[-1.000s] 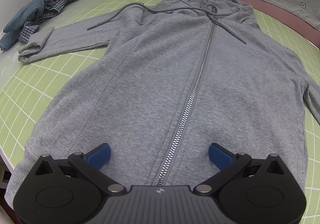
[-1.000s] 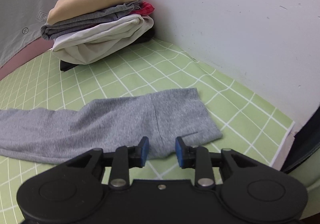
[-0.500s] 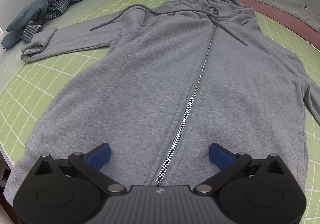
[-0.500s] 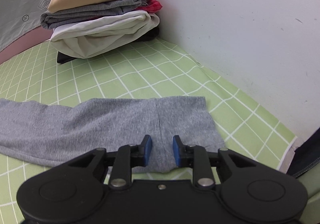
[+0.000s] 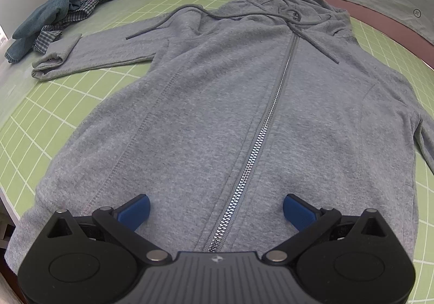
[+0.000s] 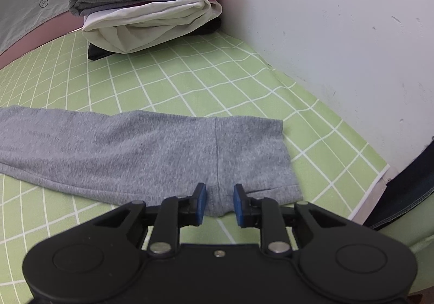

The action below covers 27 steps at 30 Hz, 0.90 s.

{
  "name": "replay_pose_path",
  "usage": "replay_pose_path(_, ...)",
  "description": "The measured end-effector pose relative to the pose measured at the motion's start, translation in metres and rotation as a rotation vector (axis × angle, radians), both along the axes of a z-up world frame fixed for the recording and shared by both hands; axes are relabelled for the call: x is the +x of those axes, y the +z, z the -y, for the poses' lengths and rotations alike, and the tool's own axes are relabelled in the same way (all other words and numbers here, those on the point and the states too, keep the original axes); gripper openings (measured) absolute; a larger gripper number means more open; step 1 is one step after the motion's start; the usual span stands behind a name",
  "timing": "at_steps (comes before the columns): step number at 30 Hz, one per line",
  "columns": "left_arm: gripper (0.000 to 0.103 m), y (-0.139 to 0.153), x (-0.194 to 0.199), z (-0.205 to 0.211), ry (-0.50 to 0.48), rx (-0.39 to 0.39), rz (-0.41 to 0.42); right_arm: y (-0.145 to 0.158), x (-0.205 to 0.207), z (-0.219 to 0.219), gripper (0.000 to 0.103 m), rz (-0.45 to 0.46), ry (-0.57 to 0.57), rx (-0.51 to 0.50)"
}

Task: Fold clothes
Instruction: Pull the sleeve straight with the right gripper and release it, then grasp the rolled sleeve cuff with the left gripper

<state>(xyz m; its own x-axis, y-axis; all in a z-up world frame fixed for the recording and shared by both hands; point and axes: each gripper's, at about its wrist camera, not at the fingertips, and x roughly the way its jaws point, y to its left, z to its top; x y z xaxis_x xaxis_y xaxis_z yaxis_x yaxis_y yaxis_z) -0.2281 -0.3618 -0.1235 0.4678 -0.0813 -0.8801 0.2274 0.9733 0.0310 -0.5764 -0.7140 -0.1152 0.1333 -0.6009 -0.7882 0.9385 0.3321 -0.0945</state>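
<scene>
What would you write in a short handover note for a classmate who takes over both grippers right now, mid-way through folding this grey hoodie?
Left gripper: open wide, above the hoodie's hem, straddling the zipper, holding nothing.
Right gripper: partly closed around the near edge of the right sleeve cuff; a firm pinch cannot be confirmed.
Hoodie lies flat, zipped, both sleeves spread on the green mat.
Done: a folded stack by the wall.
Left: fold sleeves in, fold body, stack; an unfolded heap waits beyond the left sleeve.
</scene>
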Motion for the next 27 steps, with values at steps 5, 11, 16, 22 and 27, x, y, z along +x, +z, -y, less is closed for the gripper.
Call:
replay_pose_path(5,0.103,0.0,0.003,0.0,0.003,0.001,-0.022,0.001,0.003,-0.003,0.023,-0.024,0.003,0.005)
replay_pose_path(11,0.103,0.003,0.015,-0.003,-0.038,0.001,-0.088,0.008,0.025,0.0,0.032,-0.169,0.117,0.009)
replay_pose_path(16,0.103,0.026,0.017,-0.026,-0.059,-0.082,-0.087,0.026,0.059,-0.017,0.081,-0.24,0.29,-0.063)
replay_pose_path(22,0.103,0.064,0.041,-0.085,-0.001,-0.041,0.007,0.043,0.113,-0.045,0.102,-0.243,0.481,-0.102)
replay_pose_path(27,0.103,0.074,0.073,-0.146,0.072,-0.017,0.052,0.047,0.18,-0.083,0.103,0.035,0.538,0.07)
